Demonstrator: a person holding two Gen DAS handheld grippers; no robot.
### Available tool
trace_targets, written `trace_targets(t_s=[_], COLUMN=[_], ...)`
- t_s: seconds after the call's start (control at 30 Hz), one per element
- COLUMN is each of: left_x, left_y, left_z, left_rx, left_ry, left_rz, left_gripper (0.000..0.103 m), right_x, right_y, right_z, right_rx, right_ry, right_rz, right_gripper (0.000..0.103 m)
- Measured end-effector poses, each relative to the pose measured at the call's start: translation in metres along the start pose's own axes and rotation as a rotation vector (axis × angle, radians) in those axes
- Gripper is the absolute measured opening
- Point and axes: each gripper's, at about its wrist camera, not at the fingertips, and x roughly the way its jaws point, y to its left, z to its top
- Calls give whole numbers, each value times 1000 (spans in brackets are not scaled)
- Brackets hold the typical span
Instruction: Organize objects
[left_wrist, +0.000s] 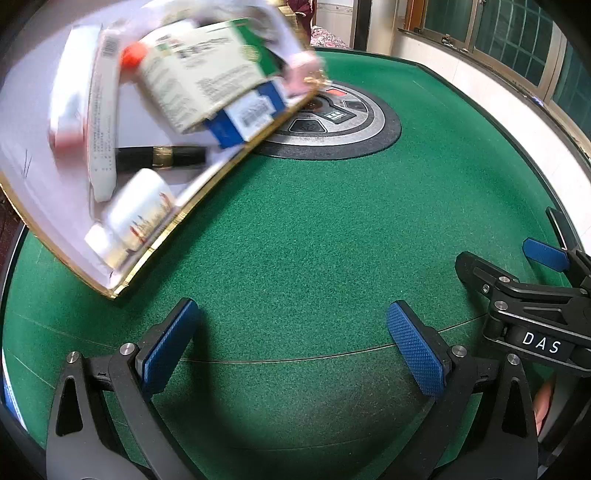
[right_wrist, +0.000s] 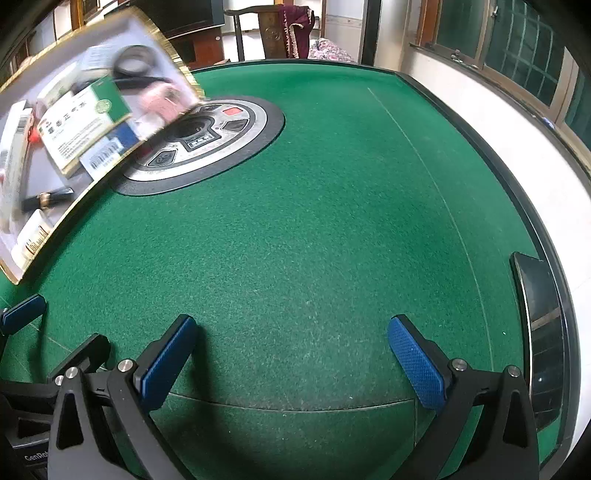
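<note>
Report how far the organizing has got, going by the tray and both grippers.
Done: the tray already holds a green-and-white box, a black pen and a white bottle, piled loosely and blurred. In hand: nothing; the left gripper and right gripper are open over bare green felt. Left: possibly tidying the pile.

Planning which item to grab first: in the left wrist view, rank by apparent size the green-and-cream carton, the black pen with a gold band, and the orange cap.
1. Green-and-cream carton
2. Black pen with gold band
3. Orange cap, blurred
</note>
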Motion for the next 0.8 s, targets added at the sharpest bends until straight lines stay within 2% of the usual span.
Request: trace_targets(t_s=[0.8], left_x=[2], left_y=[1], left_z=[1], left_rx=[0], left_ry=[0], left_rz=[-2], left_gripper=[103], right_x=[3], right_y=[4], right_z=[-4], right_rx=[0], right_ry=[4], right_rz=[-1], right_gripper=[103])
